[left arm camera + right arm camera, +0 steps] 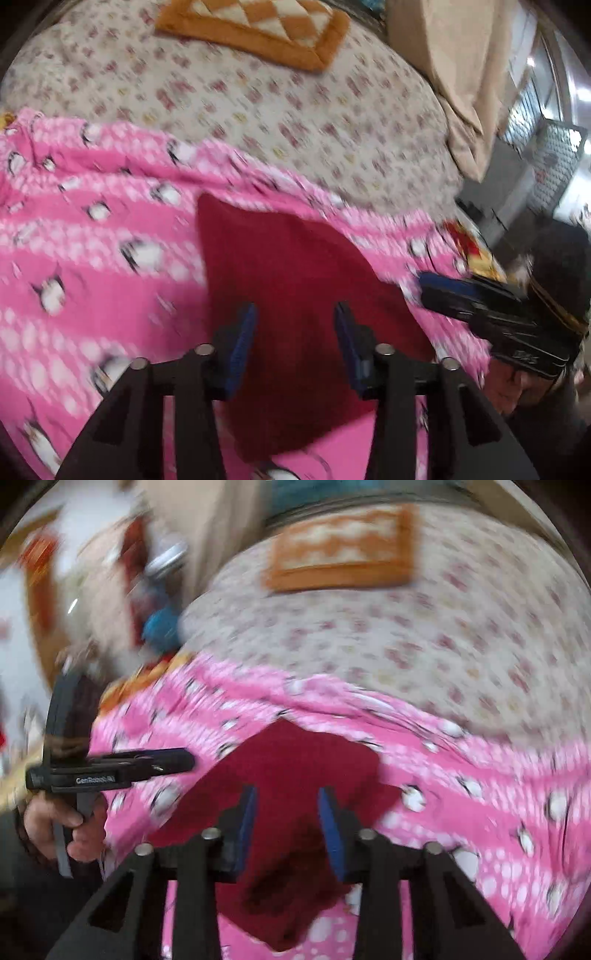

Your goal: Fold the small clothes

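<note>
A small dark red garment [295,280] lies flat on a pink penguin-print blanket [92,229]. My left gripper [295,317] is open and empty, hovering over the garment's near part. My right gripper [286,801] is open and empty above the same red garment [295,775], which lies on the pink blanket [480,794]. The right gripper also shows at the right of the left wrist view [428,286], beside the garment's right edge. The left gripper shows at the left of the right wrist view [184,762], by the garment's left edge. Both views are motion-blurred.
The blanket lies on a bed with a floral sheet [295,110]. An orange and cream checked mat [255,26] lies at the far end. A beige cloth [454,74] hangs at the far right. Cluttered furniture [147,590] stands left of the bed.
</note>
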Tool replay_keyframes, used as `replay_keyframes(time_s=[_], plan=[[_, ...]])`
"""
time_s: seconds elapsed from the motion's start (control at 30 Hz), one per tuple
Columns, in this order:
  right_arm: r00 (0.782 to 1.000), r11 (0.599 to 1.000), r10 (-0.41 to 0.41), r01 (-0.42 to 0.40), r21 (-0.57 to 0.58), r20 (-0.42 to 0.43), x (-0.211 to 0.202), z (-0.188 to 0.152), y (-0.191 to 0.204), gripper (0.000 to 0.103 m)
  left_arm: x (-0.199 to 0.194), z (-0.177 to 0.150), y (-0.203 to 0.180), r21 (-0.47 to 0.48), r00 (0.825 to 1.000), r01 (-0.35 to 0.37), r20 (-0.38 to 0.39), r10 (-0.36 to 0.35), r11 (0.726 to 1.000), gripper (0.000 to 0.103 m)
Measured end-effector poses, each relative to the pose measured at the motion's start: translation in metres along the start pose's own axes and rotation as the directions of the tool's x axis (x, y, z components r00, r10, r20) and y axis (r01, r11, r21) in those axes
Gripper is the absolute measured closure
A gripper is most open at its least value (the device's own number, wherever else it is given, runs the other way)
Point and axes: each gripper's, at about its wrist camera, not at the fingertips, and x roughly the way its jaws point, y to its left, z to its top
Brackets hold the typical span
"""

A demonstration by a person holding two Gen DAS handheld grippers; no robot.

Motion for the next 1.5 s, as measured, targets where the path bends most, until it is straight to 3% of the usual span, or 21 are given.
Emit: replay_keyframes(time_s=[0.07,0.13,0.17,0.2,0.3,0.4,0.5,0.63,0.67,0.7,0.9,0.97,1.0,1.07,1.13,1.2,1.3,1.33,1.4,1.5], plan=[[0.992,0.998,-0.023,0.015,-0.059,-0.125,0.023,-0.006,0.011,0.103,0.006,-0.010,-0.009,0.028,0.998,-0.063,-0.023,0.063,0.998,0.092],[0.960,0.992,-0.095,0.068,-0.108,-0.264,0.045,-0.022,0.009,0.103,0.012,-0.019,-0.010,-0.002,0.997,-0.062,-0.053,0.062,0.998,0.095],[0.941,0.993,-0.096,0.068,-0.096,-0.325,0.054,-0.034,0.002,0.103,0.018,-0.023,-0.012,0.005,0.995,-0.065,-0.081,0.065,0.998,0.098],[0.936,0.995,-0.084,0.063,-0.072,-0.342,0.055,-0.042,-0.005,0.103,0.024,-0.026,-0.015,0.031,0.992,-0.074,-0.101,0.077,0.997,0.098],[0.938,0.999,-0.041,0.050,0.017,-0.344,0.055,-0.048,-0.016,0.103,0.034,-0.028,-0.026,0.097,0.986,-0.105,-0.116,0.116,0.990,0.098],[0.936,0.997,-0.015,0.042,0.069,-0.352,0.057,-0.049,-0.021,0.103,0.026,-0.001,-0.022,0.043,0.994,-0.062,-0.092,0.065,0.997,0.102],[0.934,0.995,0.014,0.022,0.097,-0.356,0.056,-0.054,-0.025,0.103,0.029,0.039,-0.014,0.000,0.995,-0.098,-0.024,0.098,0.995,0.102],[0.936,0.995,0.024,0.011,0.095,-0.352,0.055,-0.061,-0.022,0.103,0.090,0.049,0.016,-0.093,0.978,-0.160,-0.153,0.145,0.983,0.103],[0.936,0.995,0.032,0.004,0.103,-0.351,0.054,-0.062,-0.023,0.103,0.101,0.044,0.022,-0.106,0.977,-0.153,-0.164,0.134,0.983,0.103],[0.937,0.993,0.042,-0.003,0.114,-0.347,0.053,-0.064,-0.025,0.103,0.107,0.040,0.025,-0.114,0.985,-0.131,-0.129,0.116,0.985,0.103],[0.937,0.994,0.039,-0.003,0.106,-0.347,0.050,-0.060,-0.021,0.103,0.096,0.062,0.022,-0.148,0.980,-0.128,-0.169,0.102,0.981,0.103],[0.938,0.997,0.041,-0.017,0.072,-0.345,0.043,-0.051,-0.016,0.103,0.075,0.082,0.016,-0.140,0.991,-0.101,-0.101,0.087,0.985,0.103],[0.943,0.997,0.052,-0.031,0.069,-0.330,0.036,-0.044,-0.016,0.103,0.069,0.089,0.015,-0.126,0.993,-0.100,-0.070,0.091,0.987,0.103],[0.974,0.995,0.037,-0.014,0.103,-0.222,0.019,-0.016,-0.028,0.103,0.065,0.108,0.013,-0.094,0.992,-0.129,-0.016,0.128,0.987,0.103],[0.995,0.988,-0.031,0.045,0.148,-0.097,0.010,0.015,-0.044,0.103,0.078,0.120,0.015,-0.092,0.990,-0.139,-0.004,0.140,0.986,0.103],[0.992,0.979,-0.104,0.115,0.166,-0.077,0.022,0.033,-0.054,0.103,0.103,0.124,0.024,-0.137,0.990,-0.138,-0.044,0.133,0.981,0.103],[0.975,0.967,-0.174,0.195,0.165,-0.136,0.066,0.041,-0.069,0.103,0.137,0.116,0.036,-0.171,0.984,-0.151,-0.116,0.133,0.974,0.103],[0.965,0.960,-0.190,0.221,0.172,-0.180,0.086,0.032,-0.078,0.103,0.153,0.107,0.043,-0.182,0.976,-0.165,-0.172,0.134,0.969,0.103],[0.953,0.951,-0.189,0.238,0.199,-0.236,0.108,0.015,-0.095,0.103,0.172,0.096,0.051,-0.206,0.966,-0.164,-0.233,0.114,0.965,0.103],[0.960,0.957,-0.169,0.214,0.196,-0.225,0.116,0.002,-0.102,0.103,0.174,0.095,0.049,-0.204,0.967,-0.164,-0.227,0.116,0.965,0.103]])
